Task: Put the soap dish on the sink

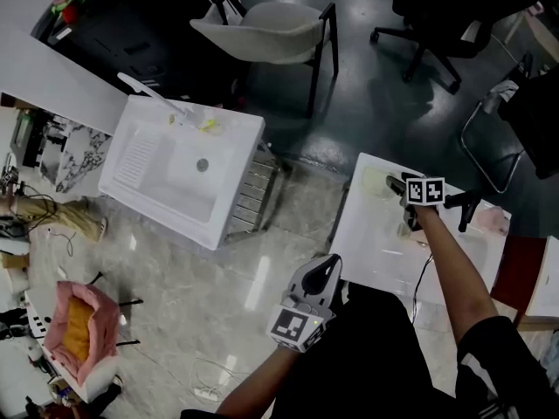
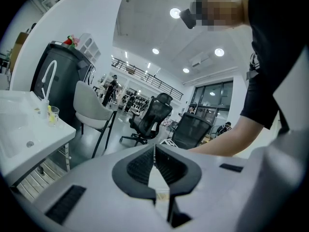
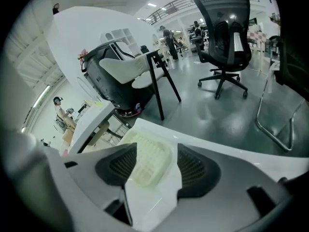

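Observation:
The soap dish [image 1: 377, 182] is pale yellow and ribbed, and lies on the far left corner of the white table [image 1: 384, 251]. In the right gripper view the soap dish [image 3: 147, 166] sits between the two dark pads of my right gripper [image 3: 157, 149], which is open around it; a gap shows at the right pad. From above, my right gripper [image 1: 403, 201] hangs just right of the dish under its marker cube. The white sink [image 1: 183, 168] stands apart at the left with its faucet [image 1: 144, 87]. My left gripper [image 1: 325, 273] is shut and empty, held between sink and table.
A grey chair [image 1: 271, 29] stands behind the sink, and black office chairs [image 1: 437, 16] farther right. A metal rack [image 1: 253, 190] sits at the sink's right side. A pink basket [image 1: 79, 330] is on the floor at left. A small cup [image 2: 53, 114] stands on the sink's rim.

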`<state>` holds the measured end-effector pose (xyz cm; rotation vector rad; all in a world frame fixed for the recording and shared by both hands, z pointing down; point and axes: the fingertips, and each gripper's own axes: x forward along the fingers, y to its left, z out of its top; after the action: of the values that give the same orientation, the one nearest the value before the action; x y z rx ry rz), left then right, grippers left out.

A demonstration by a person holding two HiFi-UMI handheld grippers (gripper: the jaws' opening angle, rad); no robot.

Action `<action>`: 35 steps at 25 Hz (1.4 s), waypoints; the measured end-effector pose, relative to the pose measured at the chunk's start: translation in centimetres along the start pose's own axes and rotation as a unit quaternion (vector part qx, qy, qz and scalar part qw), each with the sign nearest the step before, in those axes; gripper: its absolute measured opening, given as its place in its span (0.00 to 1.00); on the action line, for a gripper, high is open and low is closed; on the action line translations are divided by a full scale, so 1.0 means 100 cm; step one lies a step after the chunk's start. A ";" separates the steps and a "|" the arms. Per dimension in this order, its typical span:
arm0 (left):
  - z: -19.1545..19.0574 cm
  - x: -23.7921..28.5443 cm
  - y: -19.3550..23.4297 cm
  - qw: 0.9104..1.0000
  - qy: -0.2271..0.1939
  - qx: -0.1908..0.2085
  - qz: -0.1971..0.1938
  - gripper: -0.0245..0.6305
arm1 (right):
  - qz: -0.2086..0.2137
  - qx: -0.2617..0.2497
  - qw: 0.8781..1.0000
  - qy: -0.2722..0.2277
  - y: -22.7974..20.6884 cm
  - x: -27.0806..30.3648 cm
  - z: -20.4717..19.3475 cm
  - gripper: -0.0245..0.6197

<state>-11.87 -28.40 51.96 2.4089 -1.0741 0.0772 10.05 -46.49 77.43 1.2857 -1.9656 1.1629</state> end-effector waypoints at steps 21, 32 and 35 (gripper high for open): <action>0.033 -0.028 -0.008 0.992 -0.074 0.039 0.090 0.06 | 0.064 -0.043 0.996 -0.044 0.032 -0.101 -0.048 0.42; 0.029 -0.029 -0.033 0.991 -0.079 0.050 0.093 0.06 | 0.077 -0.116 0.983 -0.117 0.084 -0.194 -0.033 0.42; 0.027 -0.022 -0.039 0.992 -0.079 0.047 0.091 0.06 | 0.090 -0.115 0.979 -0.139 0.095 -0.219 -0.031 0.42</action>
<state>-10.96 -25.92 47.40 2.4264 -1.3893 -0.0014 10.43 -31.87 58.35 1.2188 -2.3836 0.8364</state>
